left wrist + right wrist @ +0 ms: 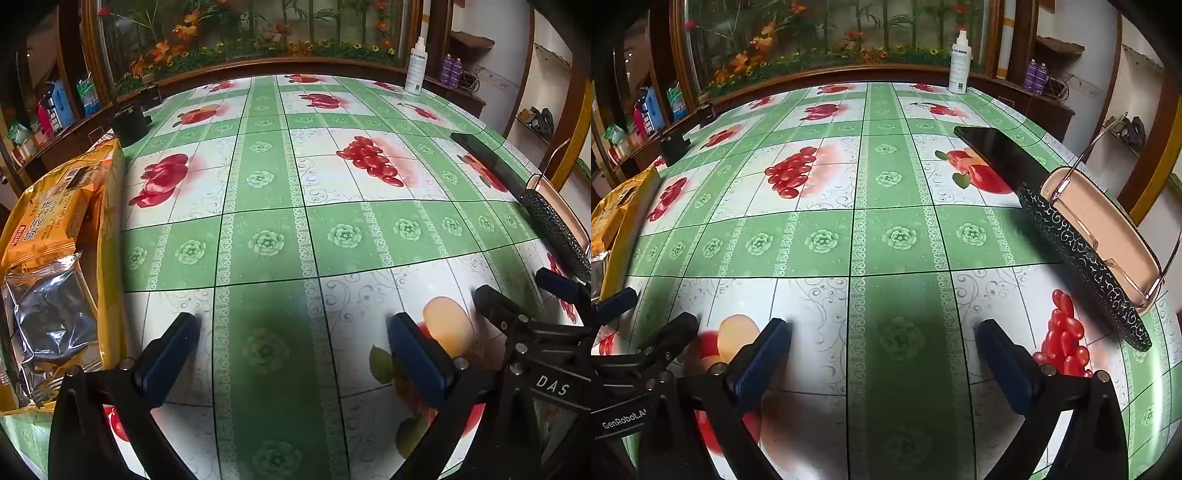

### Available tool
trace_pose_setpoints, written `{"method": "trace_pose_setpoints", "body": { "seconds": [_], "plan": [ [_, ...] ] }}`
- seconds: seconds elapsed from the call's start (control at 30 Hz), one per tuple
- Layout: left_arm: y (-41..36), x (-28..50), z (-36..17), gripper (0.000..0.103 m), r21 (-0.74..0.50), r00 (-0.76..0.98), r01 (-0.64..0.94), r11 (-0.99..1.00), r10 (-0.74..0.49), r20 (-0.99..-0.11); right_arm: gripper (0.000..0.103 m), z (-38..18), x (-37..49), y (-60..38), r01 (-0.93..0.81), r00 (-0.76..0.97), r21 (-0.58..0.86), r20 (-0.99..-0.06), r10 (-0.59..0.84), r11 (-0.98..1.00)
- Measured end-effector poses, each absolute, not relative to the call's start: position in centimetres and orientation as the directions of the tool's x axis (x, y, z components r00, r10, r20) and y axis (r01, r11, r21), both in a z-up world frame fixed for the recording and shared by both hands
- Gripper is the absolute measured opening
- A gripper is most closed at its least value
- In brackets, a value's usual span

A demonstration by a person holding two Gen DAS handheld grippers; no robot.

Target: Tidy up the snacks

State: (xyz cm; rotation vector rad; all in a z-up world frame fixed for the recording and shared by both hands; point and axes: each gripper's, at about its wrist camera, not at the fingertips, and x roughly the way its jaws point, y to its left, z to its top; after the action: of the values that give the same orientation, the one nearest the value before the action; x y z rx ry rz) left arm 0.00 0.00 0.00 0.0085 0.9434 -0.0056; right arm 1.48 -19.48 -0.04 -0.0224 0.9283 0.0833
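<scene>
Snacks [48,236] sit at the far left of the table [295,229], packed into a yellow box [110,221] — an orange packet on top, a silvery foil packet [48,325] nearer us. We hold both tools tilted down over bare tablecloth: the left gripper [291,332] has its jaws wide apart with nothing between them, and the right gripper [882,332] is the same.

From the left gripper the packets lie directly to the left and close by, their long sides running away from us along the box wall. We judge that hand the nearer one, so the reach should be its job.

The right wrist view catches only a sliver of the yellow box but shows fully what the left view clips — a basket [1108,236] with a dark patterned rim and wire handle at the right, probably where the snacks go. A dark phone-like slab [993,151] lies just behind it.
</scene>
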Motion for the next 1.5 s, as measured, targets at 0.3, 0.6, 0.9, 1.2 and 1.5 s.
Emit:
{"method": "trace_pose_setpoints", "body": {
  "seconds": [0.3,0.6,0.9,1.2,1.5],
  "plan": [
    [0.00,0.01,0.00,0.103,0.004,0.588,0.008,1.000,-0.002,-0.809,0.102,-0.04,1.48,-19.52,-0.082,0.594,0.027,-0.801,0.071,0.996],
    [0.02,0.43,-0.03,0.103,-0.002,0.587,0.008,1.000,-0.007,-0.810,0.102,-0.03,1.48,-19.51,-0.082,0.594,0.027,-0.801,0.070,0.996],
    [0.01,0.42,-0.02,0.103,-0.002,0.587,0.008,1.000,-0.006,-0.809,0.102,-0.06,1.50,-19.55,-0.082,0.595,0.027,-0.801,0.070,0.996],
    [0.11,0.19,-0.09,0.103,-0.002,0.588,0.008,1.000,-0.007,-0.809,0.102,-0.06,1.49,-19.54,-0.082,0.595,0.027,-0.801,0.070,0.996],
    [0.22,0.34,-0.05,0.103,-0.002,0.588,0.008,1.000,-0.007,-0.809,0.102,-0.04,1.45,-19.50,-0.081,0.595,0.027,-0.801,0.071,0.996]
  ]
}}
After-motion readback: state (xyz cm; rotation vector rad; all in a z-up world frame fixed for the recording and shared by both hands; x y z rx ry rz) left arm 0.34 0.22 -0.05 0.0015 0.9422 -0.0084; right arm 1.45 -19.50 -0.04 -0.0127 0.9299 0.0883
